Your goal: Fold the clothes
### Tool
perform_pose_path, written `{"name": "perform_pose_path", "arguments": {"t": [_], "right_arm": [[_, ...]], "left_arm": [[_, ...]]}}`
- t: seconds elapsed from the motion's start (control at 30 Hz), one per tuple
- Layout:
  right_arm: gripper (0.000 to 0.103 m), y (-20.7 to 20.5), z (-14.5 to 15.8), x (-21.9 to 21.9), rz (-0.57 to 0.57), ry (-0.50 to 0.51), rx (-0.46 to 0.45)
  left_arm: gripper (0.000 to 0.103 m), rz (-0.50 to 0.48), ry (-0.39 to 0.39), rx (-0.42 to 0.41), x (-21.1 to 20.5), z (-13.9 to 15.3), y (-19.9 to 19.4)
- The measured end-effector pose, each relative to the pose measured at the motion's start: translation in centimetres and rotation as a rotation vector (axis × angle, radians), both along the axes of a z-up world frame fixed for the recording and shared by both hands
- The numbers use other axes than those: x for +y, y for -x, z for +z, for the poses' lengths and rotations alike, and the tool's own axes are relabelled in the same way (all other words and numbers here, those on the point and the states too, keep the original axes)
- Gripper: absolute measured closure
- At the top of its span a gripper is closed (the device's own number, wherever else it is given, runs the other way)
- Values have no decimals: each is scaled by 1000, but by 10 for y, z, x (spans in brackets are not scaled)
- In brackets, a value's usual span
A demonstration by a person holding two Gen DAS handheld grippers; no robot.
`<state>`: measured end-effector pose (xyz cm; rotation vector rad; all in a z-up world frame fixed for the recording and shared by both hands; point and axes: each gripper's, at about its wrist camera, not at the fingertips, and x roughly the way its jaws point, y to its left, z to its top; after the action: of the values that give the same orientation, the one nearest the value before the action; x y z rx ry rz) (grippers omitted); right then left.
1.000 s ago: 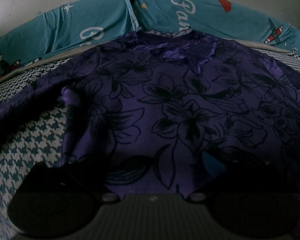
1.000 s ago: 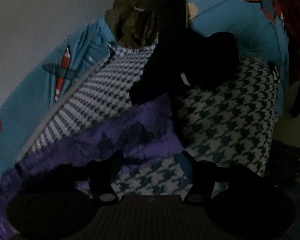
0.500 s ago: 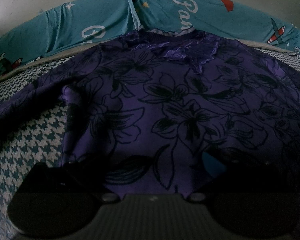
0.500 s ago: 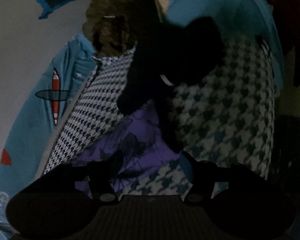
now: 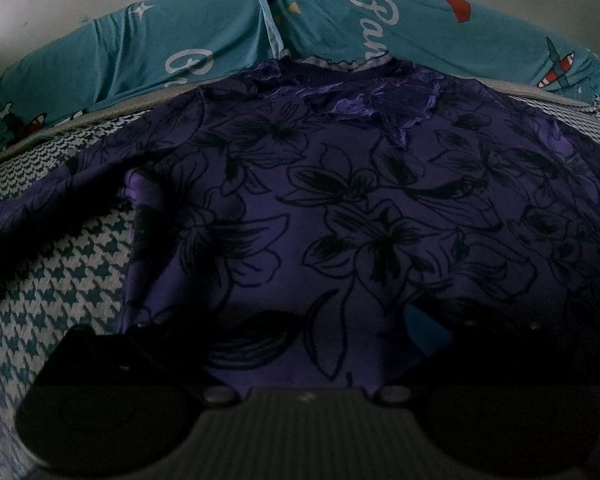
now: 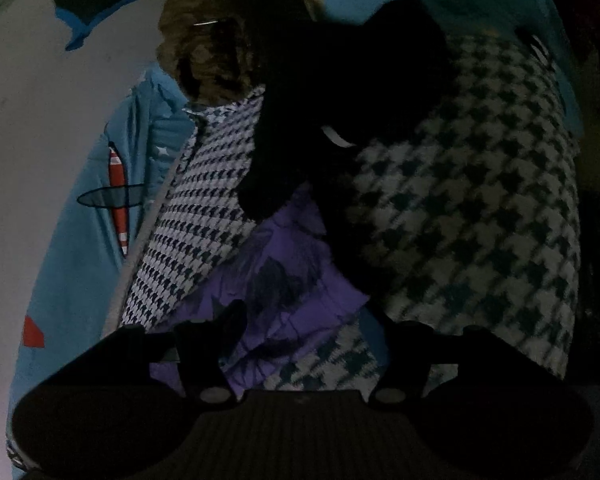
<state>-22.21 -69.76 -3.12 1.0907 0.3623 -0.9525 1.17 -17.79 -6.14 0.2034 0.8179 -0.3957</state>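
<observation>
A purple top with a black flower print (image 5: 360, 208) lies spread flat on the houndstooth blanket (image 5: 60, 280), lace collar at the far side. My left gripper (image 5: 300, 328) hovers over its near hem, jaws wide apart, nothing pinched. In the right wrist view one purple sleeve (image 6: 284, 280) runs across the blanket (image 6: 480, 200), and its end lies between the fingers of my right gripper (image 6: 302, 320). Those jaws stand open, with the pads on either side of the cloth and apart from it.
A teal printed pillow or sheet (image 5: 180, 48) lines the far edge by a pale wall. A black garment (image 6: 340, 100) lies heaped on the blanket just past the sleeve, with a brown fuzzy item (image 6: 204, 52) behind it. The blanket drops off at the right (image 6: 572, 240).
The right gripper has rolled and come lower and closer over the sleeve end, which now sits more squarely between its fingers. The left gripper and the top have not moved.
</observation>
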Motion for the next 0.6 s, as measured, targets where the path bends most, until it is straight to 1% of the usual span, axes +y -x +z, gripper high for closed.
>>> {"name": "perform_pose_path", "arguments": {"t": [0.07, 0.13, 0.17, 0.2, 0.23, 0.27, 0.3, 0.4, 0.5, 0.6], "right_arm": [[39, -6, 0, -1, -5, 18, 15], [40, -13, 1, -1, -6, 51, 39], [46, -16, 1, -1, -6, 67, 53], [55, -19, 1, -1, -6, 84, 67], [60, -22, 0, -2, -7, 98, 82], [68, -25, 0, -2, -7, 112, 97], [78, -28, -1, -3, -8, 125, 112], [90, -36, -2, -6, -13, 140, 125], [93, -44, 1, -4, -18, 152, 124], [93, -56, 9, 0, -6, 171, 86]], "left_arm": [[0, 2, 1, -1, 0, 0, 0], [0, 5, 1, -2, -1, -1, 0], [0, 6, 1, -3, -1, -1, 0], [0, 7, 1, -4, -1, -1, 0], [0, 8, 1, -5, -1, -1, 0], [0, 10, 0, -5, -2, -1, 0], [0, 11, 0, -4, -2, -1, 0], [0, 15, 1, 13, -3, 2, -3], [0, 20, 5, 50, -3, 6, -9], [0, 5, 8, 95, -3, 12, -18]]}}
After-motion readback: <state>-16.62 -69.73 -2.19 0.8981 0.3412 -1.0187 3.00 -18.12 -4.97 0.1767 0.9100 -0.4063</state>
